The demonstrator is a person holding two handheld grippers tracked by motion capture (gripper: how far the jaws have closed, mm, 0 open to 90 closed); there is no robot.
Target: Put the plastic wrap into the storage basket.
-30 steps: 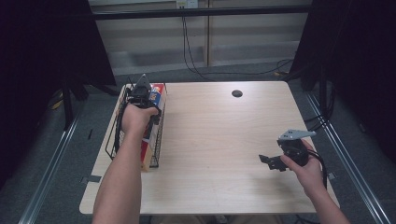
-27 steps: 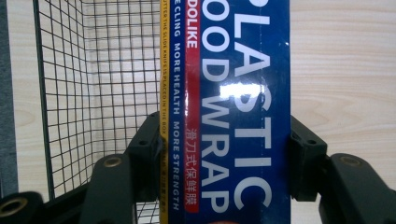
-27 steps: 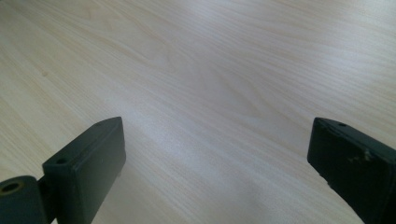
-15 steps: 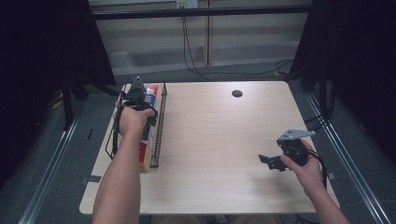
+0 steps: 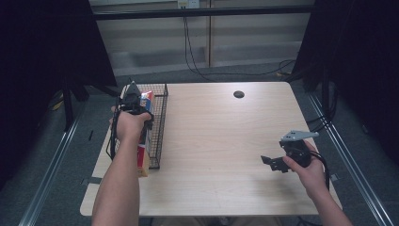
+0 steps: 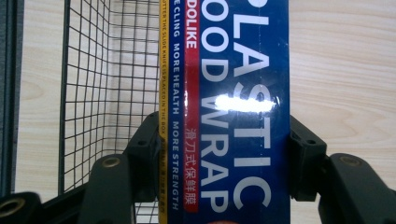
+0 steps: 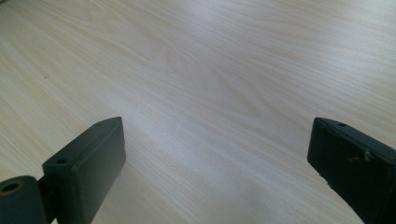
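A long blue box of plastic food wrap (image 6: 233, 70) sits clamped between the jaws of my left gripper (image 6: 224, 140). From above, the left gripper (image 5: 133, 101) holds the box (image 5: 143, 157) lengthwise at the table's left side, inside the outline of a black wire basket (image 5: 161, 122). The basket's mesh (image 6: 107, 70) stands just beside the box. Whether the box rests on anything I cannot tell. My right gripper (image 5: 273, 162) hovers low over the table's right front, jaws wide apart, and the right gripper (image 7: 215, 154) has bare wood between its fingers.
The light wooden table (image 5: 221, 141) has a dark round hole (image 5: 238, 94) near its far edge. Black curtains flank both sides. Cables hang and trail on the floor behind the table (image 5: 193, 52).
My left gripper has carried the box leftward, away from the basket's right wall, and slightly farther back. The right gripper has stayed in place, still open.
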